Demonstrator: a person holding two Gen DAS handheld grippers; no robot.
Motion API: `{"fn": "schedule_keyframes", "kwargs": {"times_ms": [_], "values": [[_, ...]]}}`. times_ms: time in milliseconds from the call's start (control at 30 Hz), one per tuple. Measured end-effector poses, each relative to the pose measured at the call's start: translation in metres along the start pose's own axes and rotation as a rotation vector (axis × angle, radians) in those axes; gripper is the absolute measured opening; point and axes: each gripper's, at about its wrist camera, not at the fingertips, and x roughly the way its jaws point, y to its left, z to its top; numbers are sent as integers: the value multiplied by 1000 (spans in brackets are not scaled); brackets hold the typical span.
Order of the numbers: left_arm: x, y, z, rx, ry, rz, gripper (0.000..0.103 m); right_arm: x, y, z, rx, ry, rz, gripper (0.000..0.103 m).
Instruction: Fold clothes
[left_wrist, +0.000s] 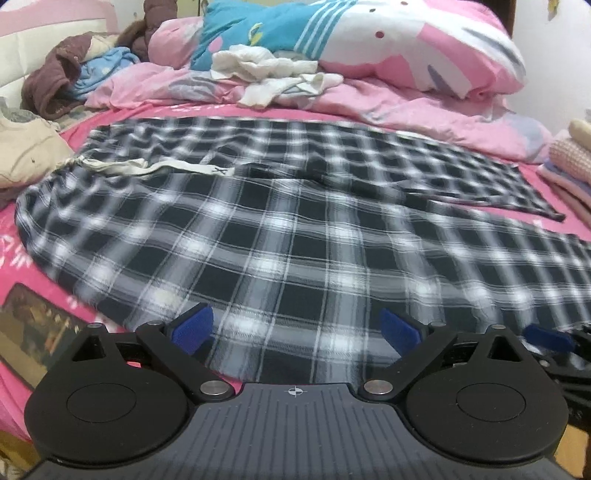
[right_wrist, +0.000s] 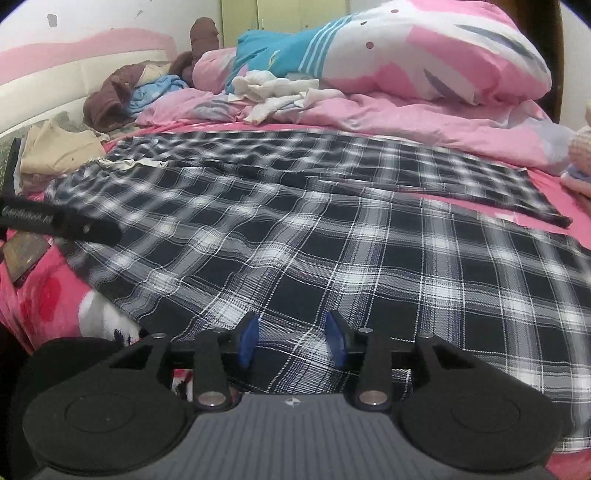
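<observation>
- Left tongs (left_wrist: 295, 328): black plastic arms w/ blue pads (left_wrist: 194, 328) at the tips; silver pivot screws at the joints.
- Two round black discs, one per side, each w/ a shallow circle moulded in.
- Grey ribbed plate in the middle, small white crosshair mark at its front edge.
- Right tongs (right_wrist: 291, 341): same build – black arms, blue pads (right_wrist: 249, 341), silver screws, grey ribbed plate w/ crosshair mark.

The trousers (left_wrist: 295, 236) across the middle of the frame are black-and-white plaid with a cream drawstring (left_wrist: 155, 168). The sheet (left_wrist: 37, 266) is hot pink. At the top, the duvet (left_wrist: 424, 51) is pale pink, white and turquoise-striped. The gripper pads (left_wrist: 192, 328) are blue.
</observation>
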Motion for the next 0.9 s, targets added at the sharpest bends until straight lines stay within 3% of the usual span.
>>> {"fn": "schedule_keyframes", "kwargs": {"times_ms": [367, 900], "values": [[31, 2, -2, -17, 106, 58, 100, 1, -2, -5, -11, -17, 20, 47], [34, -3, 0, -9, 123, 81, 103, 1, 10, -7, -37, -18, 13, 56]]}}
